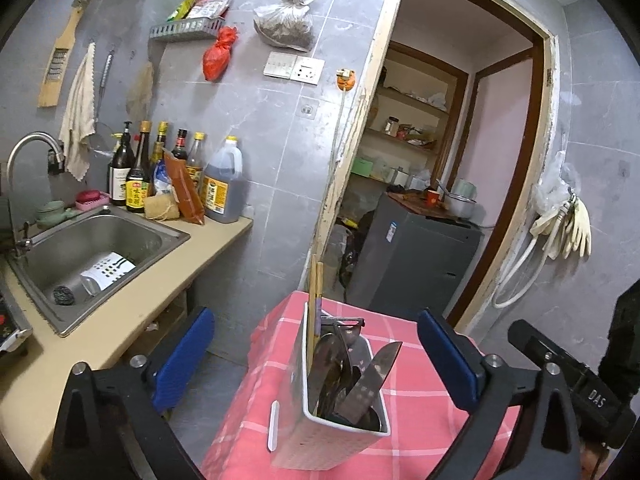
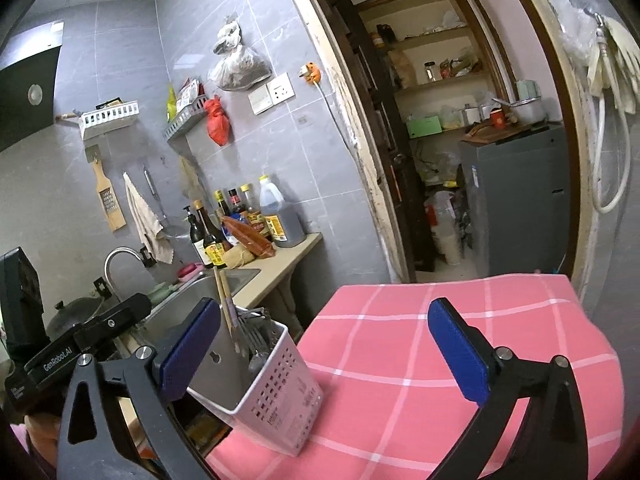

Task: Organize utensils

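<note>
A white perforated utensil holder (image 1: 336,436) stands upright on the pink checked tablecloth (image 1: 420,380). It holds a cleaver (image 1: 370,380), spoons, a peeler and wooden chopsticks (image 1: 314,304). My left gripper (image 1: 316,360) is open, its blue pads wide apart on either side of the holder and touching nothing. In the right wrist view the same holder (image 2: 272,392) stands at the cloth's left edge, with forks (image 2: 250,332) and chopsticks (image 2: 224,300) sticking out. My right gripper (image 2: 324,352) is open and empty; its left pad is just left of the holder.
A steel sink (image 1: 92,248) with another white holder (image 1: 106,272) lying in it sits to the left, sauce bottles (image 1: 168,176) behind it on the counter. A doorway (image 1: 440,160) with a grey cabinet (image 1: 416,264) lies beyond the table. The other gripper's body (image 1: 576,384) shows at right.
</note>
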A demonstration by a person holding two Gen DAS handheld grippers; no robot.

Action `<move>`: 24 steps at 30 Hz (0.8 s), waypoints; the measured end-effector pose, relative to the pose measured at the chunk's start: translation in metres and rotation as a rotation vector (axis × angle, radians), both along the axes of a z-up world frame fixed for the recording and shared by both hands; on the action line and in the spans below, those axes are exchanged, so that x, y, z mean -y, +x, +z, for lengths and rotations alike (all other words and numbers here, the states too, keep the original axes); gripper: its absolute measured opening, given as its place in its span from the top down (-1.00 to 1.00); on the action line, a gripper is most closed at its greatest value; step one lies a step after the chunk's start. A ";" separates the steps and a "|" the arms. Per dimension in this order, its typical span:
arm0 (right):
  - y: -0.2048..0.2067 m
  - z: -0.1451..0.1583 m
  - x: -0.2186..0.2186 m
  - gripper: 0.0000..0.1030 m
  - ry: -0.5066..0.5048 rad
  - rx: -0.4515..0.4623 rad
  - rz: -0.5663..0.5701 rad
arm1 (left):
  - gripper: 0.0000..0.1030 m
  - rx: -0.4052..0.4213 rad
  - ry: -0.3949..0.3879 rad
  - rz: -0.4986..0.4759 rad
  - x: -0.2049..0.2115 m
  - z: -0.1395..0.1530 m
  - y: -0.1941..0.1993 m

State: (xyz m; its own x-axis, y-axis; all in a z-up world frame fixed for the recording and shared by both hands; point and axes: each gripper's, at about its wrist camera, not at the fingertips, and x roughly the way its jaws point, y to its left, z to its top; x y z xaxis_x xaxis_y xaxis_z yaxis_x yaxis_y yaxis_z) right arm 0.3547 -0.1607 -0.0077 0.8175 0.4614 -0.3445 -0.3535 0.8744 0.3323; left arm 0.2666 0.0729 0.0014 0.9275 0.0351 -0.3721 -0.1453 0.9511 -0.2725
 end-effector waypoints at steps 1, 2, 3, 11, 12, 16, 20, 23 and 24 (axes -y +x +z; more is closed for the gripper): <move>-0.003 0.002 0.002 -0.98 -0.005 0.003 -0.008 | -0.99 0.000 0.001 0.003 0.001 0.000 -0.001; -0.006 0.004 0.005 -0.98 -0.009 0.006 -0.014 | -0.99 -0.001 0.004 0.005 0.002 0.000 -0.003; -0.007 0.006 0.005 -0.98 -0.010 0.007 -0.017 | -0.99 -0.002 0.007 0.007 0.003 0.001 -0.004; -0.031 0.023 0.015 -0.98 -0.037 0.025 -0.080 | -1.00 0.001 0.029 -0.009 0.008 0.009 -0.020; -0.036 0.024 0.015 -0.98 -0.040 0.024 -0.094 | -1.00 0.000 0.035 -0.015 0.008 0.010 -0.022; -0.052 0.028 0.016 -0.98 -0.063 0.026 -0.134 | -1.00 0.007 0.059 -0.046 0.010 0.015 -0.035; -0.075 0.033 0.018 -0.98 -0.082 0.020 -0.200 | -1.00 0.008 0.075 -0.089 0.011 0.020 -0.047; -0.096 0.038 0.019 -0.98 -0.088 0.021 -0.237 | -1.00 0.013 0.085 -0.122 0.012 0.024 -0.058; -0.103 0.040 0.019 -0.98 -0.095 0.021 -0.251 | -1.00 0.013 0.087 -0.132 0.012 0.026 -0.063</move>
